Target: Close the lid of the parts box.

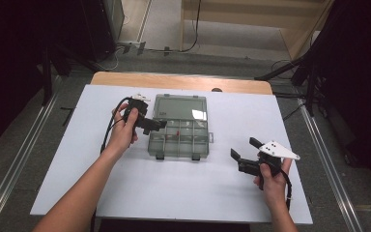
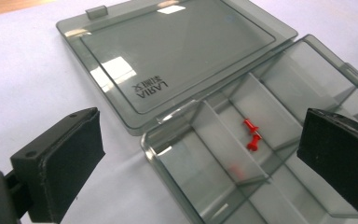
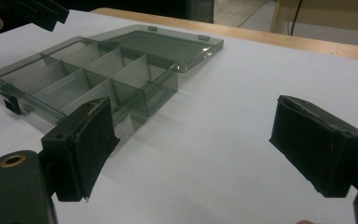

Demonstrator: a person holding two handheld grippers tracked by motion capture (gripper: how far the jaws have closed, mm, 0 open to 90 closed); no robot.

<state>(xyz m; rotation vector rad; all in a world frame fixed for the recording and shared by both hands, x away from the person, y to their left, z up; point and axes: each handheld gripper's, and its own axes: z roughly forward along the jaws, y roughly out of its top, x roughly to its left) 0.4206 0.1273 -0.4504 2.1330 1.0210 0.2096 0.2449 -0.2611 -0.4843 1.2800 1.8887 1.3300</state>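
Observation:
A clear grey compartment box (image 1: 200, 150) lies open mid-table, its lid (image 1: 179, 106) folded flat toward the far side. Two red push pins (image 1: 176, 135) sit in one of its middle compartments. My left gripper (image 1: 155, 126) hovers at the box's left edge. In the left gripper view, the left gripper (image 2: 199, 121) stands open over the box (image 2: 177, 158), with the pins (image 2: 251, 135) below and nothing between its pads. My right gripper (image 1: 242, 147) is held to the right of the box, apart from it. It (image 3: 193, 107) is open and empty, looking across at the box (image 3: 98, 65) and lid (image 3: 168, 44).
A white sheet (image 1: 183, 188) covers the table, and a wooden edge (image 1: 183, 79) shows at the far side. In the right gripper view, the other gripper (image 3: 32, 11) shows at the top left. Dark stands and cables lie on the floor around the table.

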